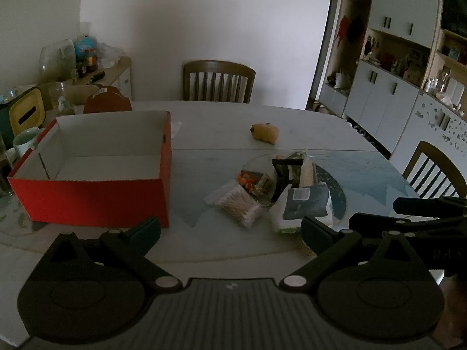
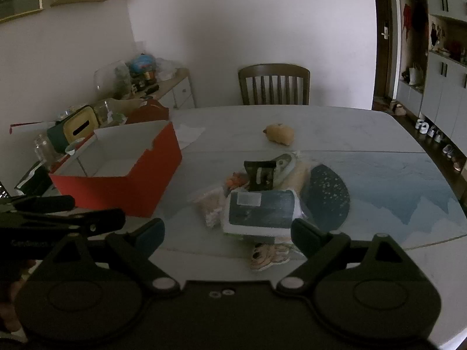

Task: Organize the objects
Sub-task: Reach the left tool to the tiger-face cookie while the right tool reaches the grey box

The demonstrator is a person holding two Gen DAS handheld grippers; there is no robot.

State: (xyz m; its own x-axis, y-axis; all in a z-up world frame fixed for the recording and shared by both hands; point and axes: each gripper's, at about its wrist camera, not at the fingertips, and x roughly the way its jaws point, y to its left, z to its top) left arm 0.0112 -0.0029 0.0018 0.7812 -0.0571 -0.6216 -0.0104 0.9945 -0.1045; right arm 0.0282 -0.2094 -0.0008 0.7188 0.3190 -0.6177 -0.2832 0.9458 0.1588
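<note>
— What does my left gripper (image 1: 230, 233) look like?
— Matte black, two round discs at the base, silver screws at the arm joints, a ribbed grey plate between, and dark teal pads on the fingers (image 1: 146, 229).
— And my right gripper (image 2: 227, 233)?
— Same build, two small screws on its near plate.

Red box (image 1: 96, 195): matt cardboard, white paper-like inside. Surface (image 1: 233, 116): smooth, pale, stone-like top with a faint sheen; glossy printed mat (image 2: 394, 180) over its near part. Bag of cotton swabs (image 1: 238, 205): clear, shiny plastic film. Chair (image 1: 217, 83): dark wood with slats. Left hand-held gripper (image 1: 230, 230): matt black plastic, metal pivot pins.
</note>
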